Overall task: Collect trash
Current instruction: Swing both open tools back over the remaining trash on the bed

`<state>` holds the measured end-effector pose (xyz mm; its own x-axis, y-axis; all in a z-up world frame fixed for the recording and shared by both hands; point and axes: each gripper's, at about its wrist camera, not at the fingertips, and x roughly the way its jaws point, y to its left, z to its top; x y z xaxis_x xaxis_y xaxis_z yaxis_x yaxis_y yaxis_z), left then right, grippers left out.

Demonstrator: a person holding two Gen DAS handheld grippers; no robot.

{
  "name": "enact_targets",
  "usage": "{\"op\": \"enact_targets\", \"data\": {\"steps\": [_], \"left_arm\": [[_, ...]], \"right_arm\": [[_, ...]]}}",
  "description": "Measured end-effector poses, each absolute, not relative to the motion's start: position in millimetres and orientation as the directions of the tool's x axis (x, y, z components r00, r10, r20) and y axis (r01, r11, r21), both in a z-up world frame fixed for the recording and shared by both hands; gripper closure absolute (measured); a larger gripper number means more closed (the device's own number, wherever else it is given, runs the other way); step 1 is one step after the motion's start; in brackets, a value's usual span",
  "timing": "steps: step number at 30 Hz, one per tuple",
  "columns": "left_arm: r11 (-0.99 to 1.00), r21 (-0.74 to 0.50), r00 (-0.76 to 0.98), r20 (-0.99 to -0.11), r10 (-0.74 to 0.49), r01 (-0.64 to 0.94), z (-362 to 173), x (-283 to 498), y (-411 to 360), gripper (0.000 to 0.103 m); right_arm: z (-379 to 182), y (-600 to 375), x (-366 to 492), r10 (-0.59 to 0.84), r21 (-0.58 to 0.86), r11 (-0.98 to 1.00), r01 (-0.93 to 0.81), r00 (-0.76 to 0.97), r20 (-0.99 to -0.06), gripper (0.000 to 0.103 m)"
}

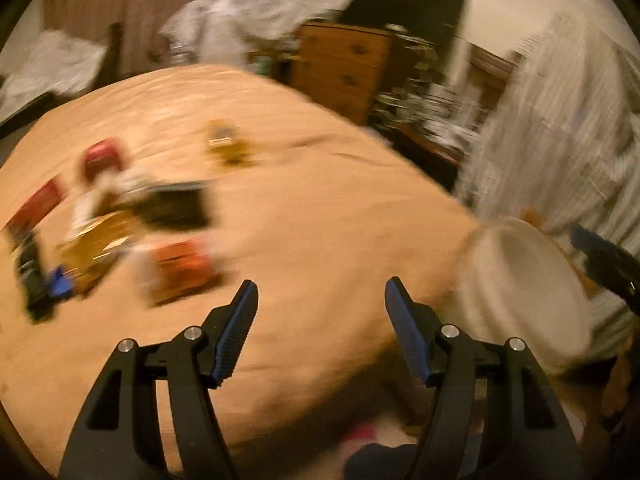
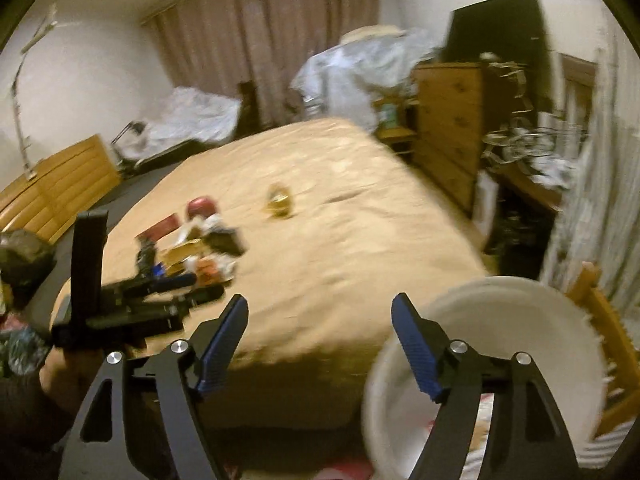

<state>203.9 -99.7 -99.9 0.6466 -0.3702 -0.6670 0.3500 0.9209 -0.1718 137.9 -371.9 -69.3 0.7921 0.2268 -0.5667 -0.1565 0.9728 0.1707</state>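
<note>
On the tan bedspread (image 2: 344, 240), far-left side, sits the trash pile (image 2: 192, 244): red wrappers, a gold packet, something black, an orange-red pack (image 1: 184, 264) at the near edge. All blurred, can't ID items beyond colour. One gold piece (image 2: 280, 200) lies apart from the pile, further up the bed.

White bucket (image 2: 492, 344) stands off the bed's near-right corner, mouth up and tipped toward the cameras. Reads as the drop target, parked beside the bed so each piece is a short carry. Something pink/red shows low inside it; can't tell what.

Left gripper (image 1: 320, 300): jaws well apart, nothing between them, only bedspread behind. In the right wrist view it's out over the bed's near-left part, fingers aimed at the pile. Likely lined up for the next pick, nearest candidate the orange-red pack.

Right gripper (image 2: 320, 312): jaws spread wide, empty, right finger (image 2: 416, 344) overlapping the bucket rim in view. Being open and next to the bucket fits a drop-off spot, though nothing is visibly in or leaving the jaws.

Status guess: most of the pile not yet collected.

Risk: wrappers lie flat on soft fabric, so a pinch may grab bedspread too. Heavy motion blur in both views, so fine contact can't be judged.
</note>
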Motion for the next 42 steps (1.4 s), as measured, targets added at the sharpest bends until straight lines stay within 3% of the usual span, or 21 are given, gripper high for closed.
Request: {"op": "enact_targets", "data": {"steps": [7,12,18,24,34,42], "left_arm": [[0.982,-0.173,0.709,-0.684,-0.173,0.072,-109,245,39,0.04],[0.98,-0.197,0.682,-0.718,-0.143,-0.002,-122,274,80,0.04],[0.982,-0.166,0.639,-0.747,-0.182,0.086,-140,298,69,0.035],[0.906,-0.329,0.542,-0.727,-0.422,0.266,-143,294,64,0.035],[0.943,-0.258,0.624,-0.708,-0.332,0.209,-127,274,98,0.035],[0.957,-0.184,0.581,-0.763,-0.283,0.225,-145,276,114,0.035]], "right_arm": [[-95,-279,178,0.348,0.168,0.934,-0.315,0.695,-0.63,0.025],[-116,-240,199,0.384,0.179,0.914,-0.363,0.639,-0.666,0.025],[-142,-227,218,0.389,0.188,0.909,-0.371,0.597,-0.702,0.025],[-155,-227,232,0.379,0.17,0.906,-0.389,0.563,-0.734,0.025],[-159,-138,314,0.321,-0.179,0.689,-0.702,0.517,-0.794,0.025],[-187,-93,353,0.264,-0.279,0.581,-0.764,0.502,-0.824,0.026]]}}
